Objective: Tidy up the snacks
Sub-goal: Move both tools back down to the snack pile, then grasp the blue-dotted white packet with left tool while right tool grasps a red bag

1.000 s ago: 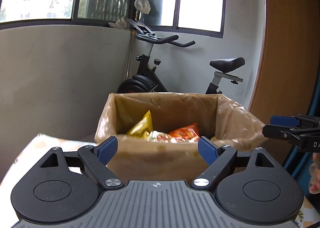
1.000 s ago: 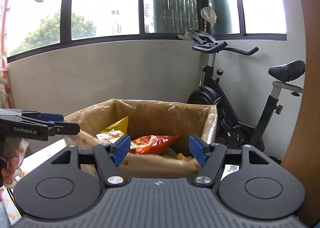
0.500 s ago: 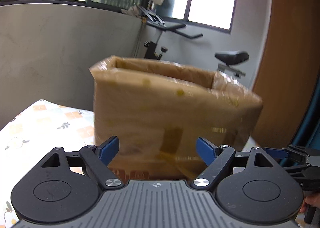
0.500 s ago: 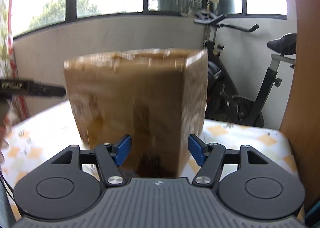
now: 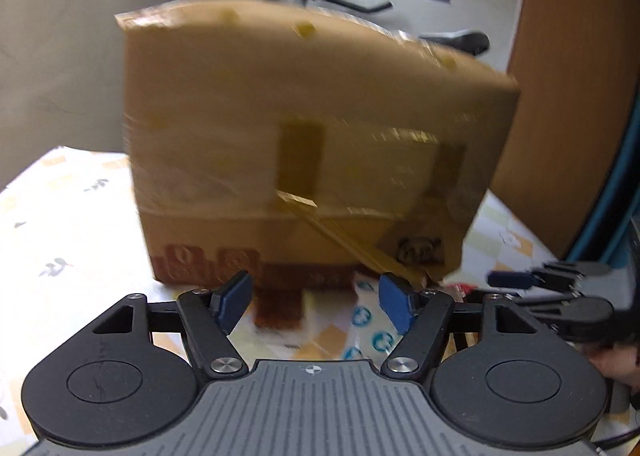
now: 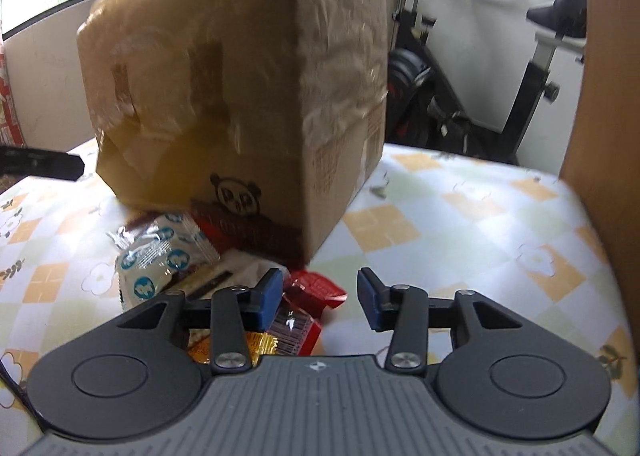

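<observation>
We see our right hand-held gripper [image 6: 318, 298] with its jaws apart and empty, low over the checked worktop [image 6: 460, 224]. A taped cardboard box [image 6: 240, 96] stands ahead, a white snack packet [image 6: 160, 260] and red snack packets [image 6: 308, 300] lying at its base.

One cardboard box [image 6: 240, 96] stands on the worktop [image 6: 460, 224], its near side blurred. Three snack packets show clearly: one white packet with blue round marks [image 6: 160, 264], one red packet [image 6: 316, 290], and one orange-yellow packet [image 6: 260, 348]. More wrappers lie under them, too covered to count. Two tools are in view, and one exercise bike [image 6: 520, 96] behind.
</observation>
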`<action>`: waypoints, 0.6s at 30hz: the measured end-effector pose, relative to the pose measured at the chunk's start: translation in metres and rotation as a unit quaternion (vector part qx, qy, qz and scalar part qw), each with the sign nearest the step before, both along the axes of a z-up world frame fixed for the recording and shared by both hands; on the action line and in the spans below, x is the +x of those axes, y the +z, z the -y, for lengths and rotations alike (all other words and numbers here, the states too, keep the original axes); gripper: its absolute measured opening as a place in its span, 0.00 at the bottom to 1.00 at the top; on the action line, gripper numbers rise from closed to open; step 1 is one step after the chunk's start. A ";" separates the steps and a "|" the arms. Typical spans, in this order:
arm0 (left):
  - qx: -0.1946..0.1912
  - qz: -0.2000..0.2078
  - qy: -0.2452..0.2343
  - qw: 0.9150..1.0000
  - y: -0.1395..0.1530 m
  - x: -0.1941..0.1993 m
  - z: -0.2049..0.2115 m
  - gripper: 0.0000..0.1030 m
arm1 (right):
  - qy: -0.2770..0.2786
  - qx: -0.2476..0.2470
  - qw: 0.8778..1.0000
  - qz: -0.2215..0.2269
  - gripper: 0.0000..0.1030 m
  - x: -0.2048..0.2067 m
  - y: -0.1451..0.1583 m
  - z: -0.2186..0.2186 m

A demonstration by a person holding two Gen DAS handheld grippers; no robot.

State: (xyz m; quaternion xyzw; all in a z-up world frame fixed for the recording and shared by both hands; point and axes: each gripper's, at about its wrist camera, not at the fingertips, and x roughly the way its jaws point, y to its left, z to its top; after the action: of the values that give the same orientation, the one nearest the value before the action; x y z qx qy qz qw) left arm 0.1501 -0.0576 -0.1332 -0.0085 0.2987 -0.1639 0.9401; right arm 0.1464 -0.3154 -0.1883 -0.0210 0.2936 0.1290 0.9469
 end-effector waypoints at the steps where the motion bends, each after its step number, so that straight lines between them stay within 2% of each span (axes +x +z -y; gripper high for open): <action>1: 0.001 -0.005 -0.004 1.000 -0.003 0.001 0.003 0.70 | 0.002 0.002 1.000 -0.005 0.44 0.003 -0.002 -0.001; 8: 0.010 -0.031 -0.027 0.999 -0.020 0.004 0.022 0.70 | 0.003 0.003 1.000 -0.016 0.51 0.018 -0.008 -0.003; 18: 0.038 -0.056 -0.050 0.996 -0.041 0.017 0.052 0.70 | 0.007 -0.019 1.000 -0.011 0.52 0.018 -0.012 -0.011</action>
State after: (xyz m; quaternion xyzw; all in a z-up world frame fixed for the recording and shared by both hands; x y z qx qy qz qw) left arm 0.1666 -0.1101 -0.1737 0.0329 0.3568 -0.1987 0.9122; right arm 0.1640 -0.3046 -0.2006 -0.0397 0.3067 0.1299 0.9421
